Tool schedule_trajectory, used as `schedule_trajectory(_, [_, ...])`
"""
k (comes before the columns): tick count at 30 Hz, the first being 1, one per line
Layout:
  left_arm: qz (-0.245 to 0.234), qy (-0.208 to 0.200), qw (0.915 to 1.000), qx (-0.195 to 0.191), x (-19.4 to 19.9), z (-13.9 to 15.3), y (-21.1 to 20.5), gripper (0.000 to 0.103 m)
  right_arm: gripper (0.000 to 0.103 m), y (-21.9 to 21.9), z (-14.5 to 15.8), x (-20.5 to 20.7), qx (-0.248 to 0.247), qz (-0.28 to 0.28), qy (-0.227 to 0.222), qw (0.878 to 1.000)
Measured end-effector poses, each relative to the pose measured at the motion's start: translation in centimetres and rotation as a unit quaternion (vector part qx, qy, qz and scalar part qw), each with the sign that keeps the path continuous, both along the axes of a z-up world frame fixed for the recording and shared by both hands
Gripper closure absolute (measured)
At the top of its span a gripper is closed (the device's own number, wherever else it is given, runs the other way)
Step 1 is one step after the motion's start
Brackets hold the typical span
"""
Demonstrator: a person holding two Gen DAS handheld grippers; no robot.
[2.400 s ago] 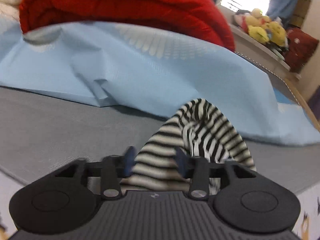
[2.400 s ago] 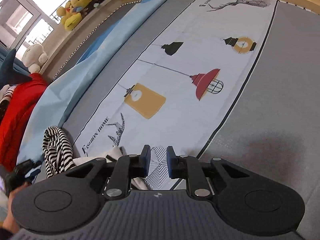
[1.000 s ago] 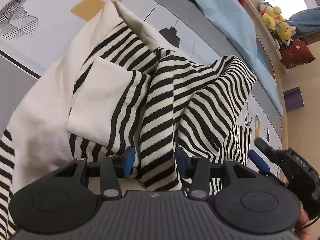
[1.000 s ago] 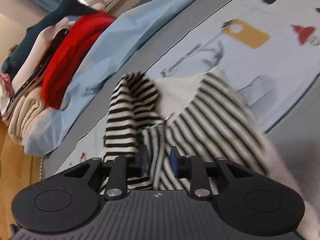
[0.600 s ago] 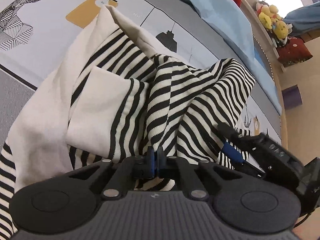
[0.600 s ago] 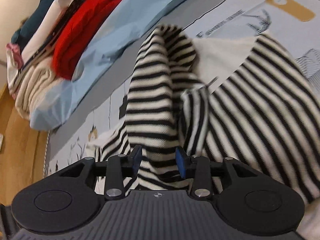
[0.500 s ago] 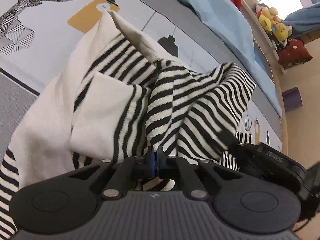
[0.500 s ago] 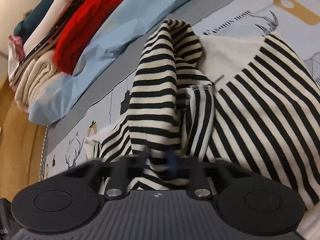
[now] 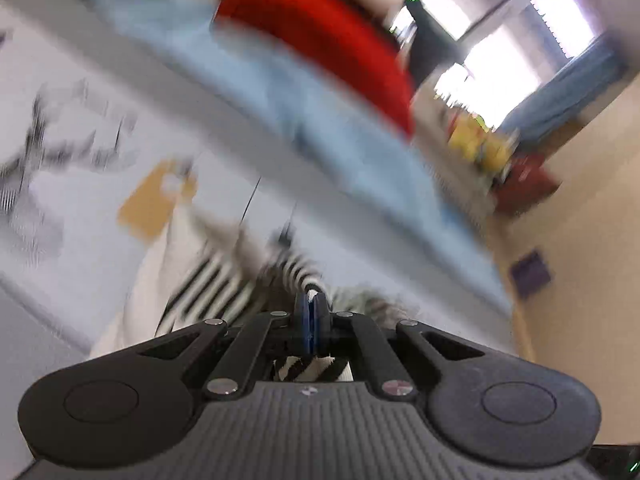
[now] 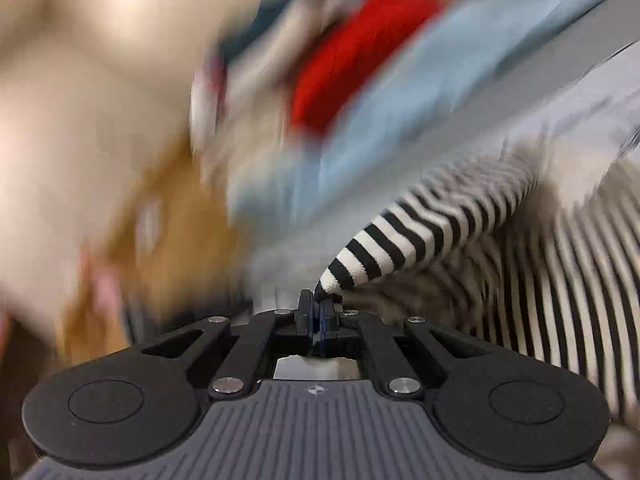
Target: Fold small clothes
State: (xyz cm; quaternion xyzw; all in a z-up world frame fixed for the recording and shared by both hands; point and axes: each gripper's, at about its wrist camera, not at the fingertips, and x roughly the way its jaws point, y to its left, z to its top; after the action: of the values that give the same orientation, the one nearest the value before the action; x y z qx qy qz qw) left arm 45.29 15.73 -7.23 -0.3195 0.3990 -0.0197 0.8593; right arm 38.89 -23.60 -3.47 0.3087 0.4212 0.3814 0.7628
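A black-and-white striped garment with cream parts point(image 9: 208, 288) lies on the printed bed cover point(image 9: 100, 168). My left gripper point(image 9: 311, 310) is shut on a striped fold of it, and cloth shows behind the jaws. In the right wrist view my right gripper point(image 10: 316, 308) is shut on the tip of a striped sleeve point(image 10: 408, 240), which stretches up and to the right toward the garment's body point(image 10: 560, 300). Both views are heavily motion-blurred.
A light blue sheet point(image 9: 320, 128) and a red folded blanket point(image 9: 320, 40) lie behind the garment, also seen in the right wrist view point(image 10: 360, 64). Yellow plush toys point(image 9: 476, 148) sit by a window. A wooden edge point(image 10: 160, 220) is at the left.
Both grippers have closed on the striped garment and swung upward fast, lifting cloth off the bed. The right gripper, open half a second ago, is now shut on the sleeve tip.
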Motion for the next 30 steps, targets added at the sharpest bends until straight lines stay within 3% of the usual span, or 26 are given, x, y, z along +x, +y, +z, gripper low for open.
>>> schedule_trajectory(2, [-0.018, 0.102, 0.9945, 0.015, 0.5, -2.4, -0.1, 0.099, 0.101, 1.4, -1.3, -1.0, -0.118, 0.054, 0.018, 0.991])
schedule_trajectory(4, [0.006, 0.149, 0.9886, 0.017, 0.0, -4.0, 0.7, 0.099, 0.095, 1.2, -3.2, -1.2, -0.19, 0.04, 0.054, 0.98])
schedule_trajectory(6, [0.034, 0.146, 0.9884, -0.024, -0.4, -4.2, 1.7, 0.091, 0.092, 0.0, -3.6, -0.5, -0.192, -0.011, 0.079, 0.978])
schedule_trajectory(7, [0.039, 0.139, 0.9886, -0.041, -0.5, -4.1, 1.9, 0.077, 0.088, -0.7, -3.3, -0.1, -0.176, -0.037, 0.08, 0.981])
schedule_trajectory(8, [0.043, 0.135, 0.9885, -0.052, -0.6, -4.1, 2.0, 0.062, 0.073, -1.2, -2.9, 0.2, -0.158, -0.063, 0.076, 0.983])
schedule_trajectory(9, [0.044, 0.138, 0.9879, -0.056, -0.6, -4.1, 2.0, 0.058, 0.054, -1.7, -2.6, 0.4, -0.143, -0.088, 0.073, 0.983])
schedule_trajectory(11, [0.037, 0.151, 0.9859, -0.062, -0.5, -4.4, 1.5, 0.056, 0.045, -2.4, -2.6, 1.3, -0.125, -0.143, 0.077, 0.979])
schedule_trajectory(15, [0.023, 0.179, 0.9779, -0.105, -0.1, -5.3, 0.5, 0.056, 0.046, -2.0, -6.0, 2.9, -0.132, -0.204, 0.154, 0.958])
schedule_trajectory(17, [0.015, 0.186, 0.9763, -0.11, 0.0, -5.8, -0.3, 0.056, 0.047, -1.6, -7.7, 3.1, -0.155, -0.225, 0.196, 0.942])
schedule_trajectory(19, [0.009, 0.195, 0.9754, -0.102, 0.5, -6.6, -1.4, 0.056, 0.048, -1.1, -8.7, 3.2, -0.15, -0.234, 0.207, 0.938])
schedule_trajectory(20, [0.01, 0.199, 0.9751, -0.097, 0.6, -6.9, -1.8, 0.056, 0.053, -0.8, -8.7, 3.2, -0.147, -0.233, 0.203, 0.94])
schedule_trajectory(22, [0.017, 0.204, 0.975, -0.086, 0.8, -7.5, -2.2, 0.059, 0.074, 0.0, -8.4, 3.2, -0.149, -0.23, 0.19, 0.943])
schedule_trajectory(23, [0.02, 0.203, 0.9755, -0.083, 0.9, -7.7, -2.3, 0.078, 0.088, 0.5, -8.4, 3.6, -0.151, -0.234, 0.185, 0.942])
schedule_trajectory(24, [0.022, 0.199, 0.9765, -0.079, 1.0, -7.8, -2.4, 0.091, 0.1, 0.5, -8.4, 3.6, -0.15, -0.241, 0.181, 0.942])
schedule_trajectory(25, [0.029, 0.19, 0.9784, -0.076, 1.0, -7.6, -2.3, 0.101, 0.1, 0.2, -8.4, 3.7, -0.139, -0.252, 0.178, 0.941])
schedule_trajectory(26, [0.041, 0.166, 0.9824, -0.074, 1.0, -7.1, -2.0, 0.101, 0.1, -0.2, -8.1, 3.7, -0.112, -0.268, 0.174, 0.941])
schedule_trajectory(28, [0.069, 0.052, 0.9913, -0.1, 0.3, -4.6, -0.7, 0.101, 0.101, -1.6, -7.2, 3.8, -0.012, -0.309, 0.156, 0.938])
schedule_trajectory(29, [0.078, -0.038, 0.9906, -0.106, -0.3, -2.6, 0.0, 0.101, 0.101, -2.5, -6.5, 3.4, 0.06, -0.329, 0.132, 0.933])
schedule_trajectory(30, [0.074, -0.096, 0.9882, -0.093, -0.8, -0.9, 0.3, 0.101, 0.101, -3.5, -5.7, 2.7, 0.133, -0.348, 0.098, 0.923])
